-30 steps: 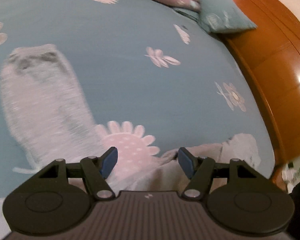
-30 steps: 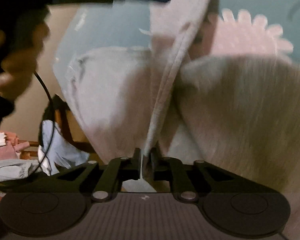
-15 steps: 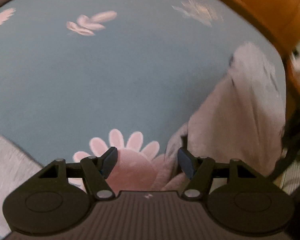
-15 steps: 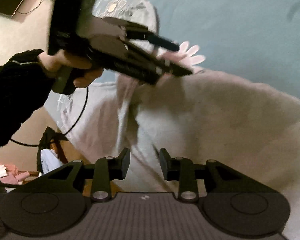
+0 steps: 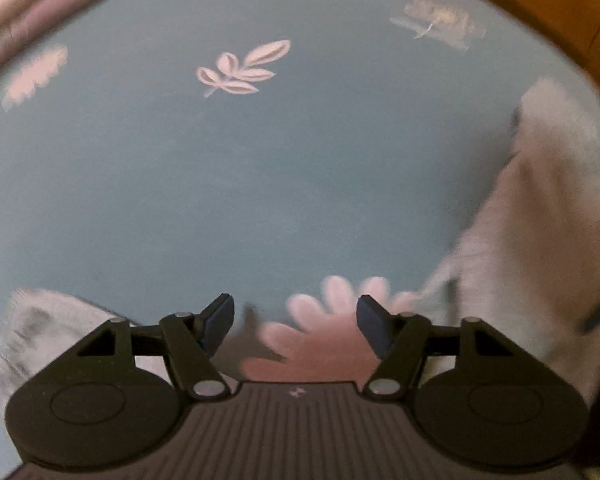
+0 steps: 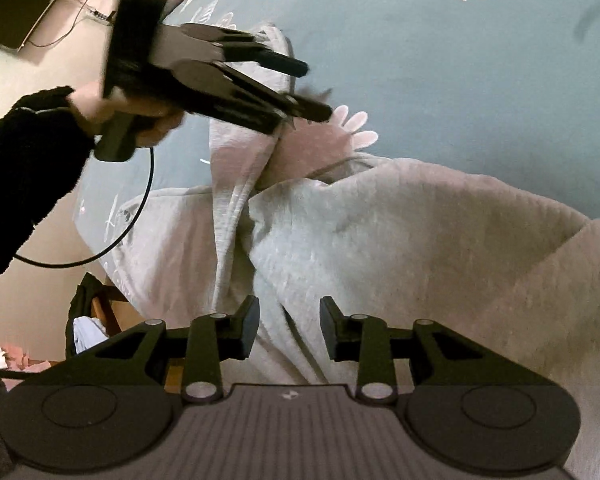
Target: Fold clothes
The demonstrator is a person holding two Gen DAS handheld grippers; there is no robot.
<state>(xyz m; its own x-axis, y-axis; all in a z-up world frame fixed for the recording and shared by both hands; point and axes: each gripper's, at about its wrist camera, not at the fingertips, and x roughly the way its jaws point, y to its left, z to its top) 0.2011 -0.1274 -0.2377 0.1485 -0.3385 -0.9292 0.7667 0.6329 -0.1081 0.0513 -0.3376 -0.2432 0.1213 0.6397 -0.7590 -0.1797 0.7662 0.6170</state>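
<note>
A light grey sweatshirt (image 6: 420, 240) lies crumpled on the blue flowered bedsheet (image 6: 420, 60), with a sleeve (image 6: 236, 192) bunched to its left. My right gripper (image 6: 288, 320) hovers over the fold between sleeve and body. Its jaws are opening, and the cloth lies below them without the pads pressing it. A hand in a black sleeve holds my left gripper (image 6: 318, 90) over the sleeve's far end. In the left wrist view the left gripper (image 5: 296, 320) is open and empty above a pink flower print (image 5: 320, 344). Grey cloth (image 5: 540, 240) shows at the right and also at the lower left.
A wooden bed frame (image 5: 540, 0) borders the mattress at the top right. Purple bedding (image 5: 20, 20) lies at the top left. Left of the bed are floor, a dark flat device (image 6: 28, 4) with a cable, and a chair with clothes (image 6: 88, 320).
The right gripper let go of the grey fold, opened and pulled back. The left gripper rolled and moved across the bed, ending over the pink flower.
</note>
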